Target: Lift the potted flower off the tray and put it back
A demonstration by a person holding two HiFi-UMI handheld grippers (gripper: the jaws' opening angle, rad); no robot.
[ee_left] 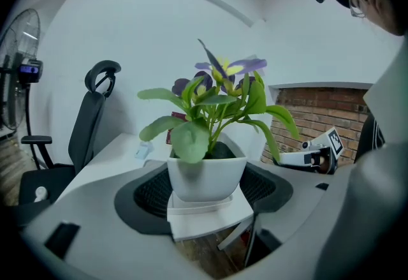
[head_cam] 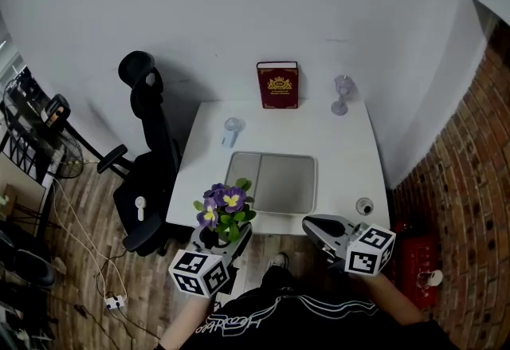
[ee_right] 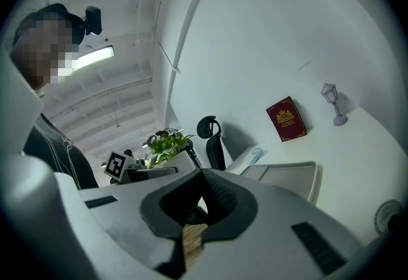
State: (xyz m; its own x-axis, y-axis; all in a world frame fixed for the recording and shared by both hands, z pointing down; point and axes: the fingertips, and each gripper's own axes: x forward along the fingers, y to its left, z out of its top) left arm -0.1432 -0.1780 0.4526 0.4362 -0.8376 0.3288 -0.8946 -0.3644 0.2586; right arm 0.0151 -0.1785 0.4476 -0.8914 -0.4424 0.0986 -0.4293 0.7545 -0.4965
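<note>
The potted flower [head_cam: 225, 209], purple and yellow blooms in a white square pot [ee_left: 205, 173], hangs at the table's near left edge, off the grey tray [head_cam: 271, 182]. My left gripper [head_cam: 219, 237] is shut on the pot, its dark pads pressing both sides [ee_left: 205, 191]. The tray holds nothing and lies in the middle of the white table [head_cam: 351, 157]. My right gripper [head_cam: 312, 225] hovers at the near right edge, shut with nothing between its jaws [ee_right: 201, 176]. From the right gripper view the flower [ee_right: 164, 145] shows to the left and the tray [ee_right: 284, 176] to the right.
A red book [head_cam: 277, 85] stands against the back wall, with a small lamp figure [head_cam: 342, 95] beside it. A small white gadget [head_cam: 232, 131] lies behind the tray. A round object [head_cam: 364, 206] sits at the near right. A black office chair [head_cam: 147, 157] stands left of the table.
</note>
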